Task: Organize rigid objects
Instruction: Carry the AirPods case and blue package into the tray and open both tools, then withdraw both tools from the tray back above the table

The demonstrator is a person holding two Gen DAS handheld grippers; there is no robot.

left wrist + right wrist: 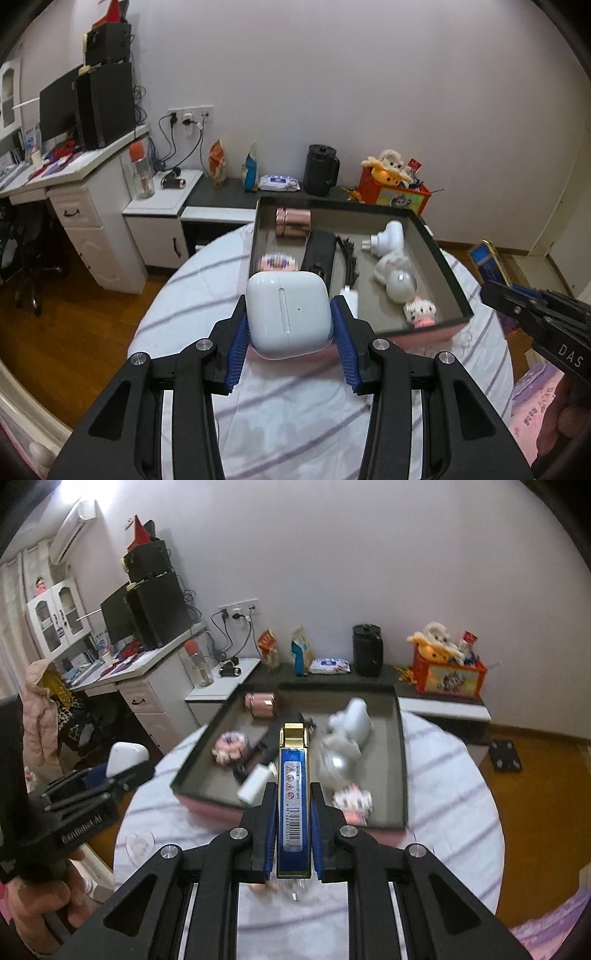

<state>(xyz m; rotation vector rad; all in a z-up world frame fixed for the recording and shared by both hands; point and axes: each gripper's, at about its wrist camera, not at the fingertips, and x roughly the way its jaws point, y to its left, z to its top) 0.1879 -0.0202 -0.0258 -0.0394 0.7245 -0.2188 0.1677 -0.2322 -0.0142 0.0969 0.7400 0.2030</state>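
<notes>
Currently your left hand-held gripper (290,321) is clamped on a white earbud case (287,314), blue pads pressing its two sides, case upright and lifted above the striped cloth of the round counter (184,306). It sits just in front of the near-left corner of the dark tray (448,273).

Your right hand-held gripper (293,805) is clamped on a blue and gold lighter (293,794), long axis pointing forward along the fingers, gold cap at the far end, barcode label facing up. It's held over the near edge of the tray, not touching the contents.

Inside the tray: a copper tin (292,221) at the far left, a black flat case (318,251) lying lengthwise in the middle, a bundle of black cable ties (349,258) beside it, a white plug adapter (386,234) far right, a white rabbit figure (391,264), a silver-white ball (400,286) and a small pink cat figure (421,312) at the near right. A pink patterned item (279,263) sits just behind the earbud case; too blurred to identify.

The right wrist view is motion-blurred over the tray contents.
</notes>
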